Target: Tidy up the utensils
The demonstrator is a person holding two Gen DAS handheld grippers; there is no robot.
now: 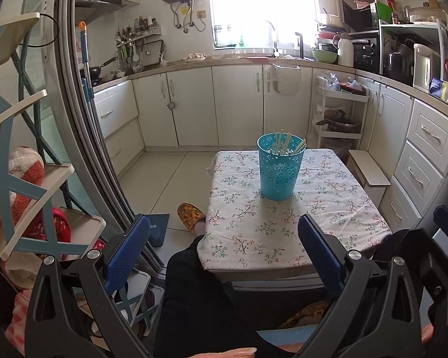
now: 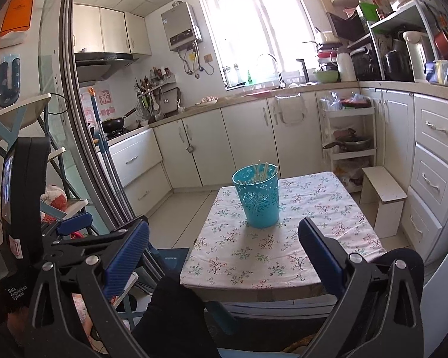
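A turquoise perforated utensil holder (image 1: pixel 280 167) stands upright on the small counter (image 1: pixel 337 208), which is draped in a white cloth printed with small flowers; the holder sits toward the far half of the cloth, roughly centred across its width. Several pale chopsticks (image 1: pixel 286 143) lean inside it, their tips poking above the rim, though how many there are is hard to count at this distance. The cloth around the holder carries nothing else that shows. The left gripper (image 1: pixel 224 253) is held back at the near edge of the counter, well apart from the holder, its blue-padded fingers (image 1: pixel 128 253) spread wide with nothing between them. The right gripper (image 2: pixel 224 256) is likewise released and empty, its jaws parted wide, hovering low at the near edge with the holder (image 2: pixel 259 197) and its chopsticks (image 2: pixel 261 171) straight ahead. In the right wrist view the left gripper's body appears at the left side, with a black strap and a label reading "Data Acquisition System". The person's dark-trousered legs (image 1: pixel 194 298) show beneath both grippers, and a patterned yellow slipper (image 1: pixel 191 216) rests on the tiled floor just left of the counter. Beyond stand white kitchen cabinets (image 1: pixel 239 104), a bright window (image 1: pixel 262 6), and a small white stool (image 2: pixel 385 200) beside the counter's right edge.
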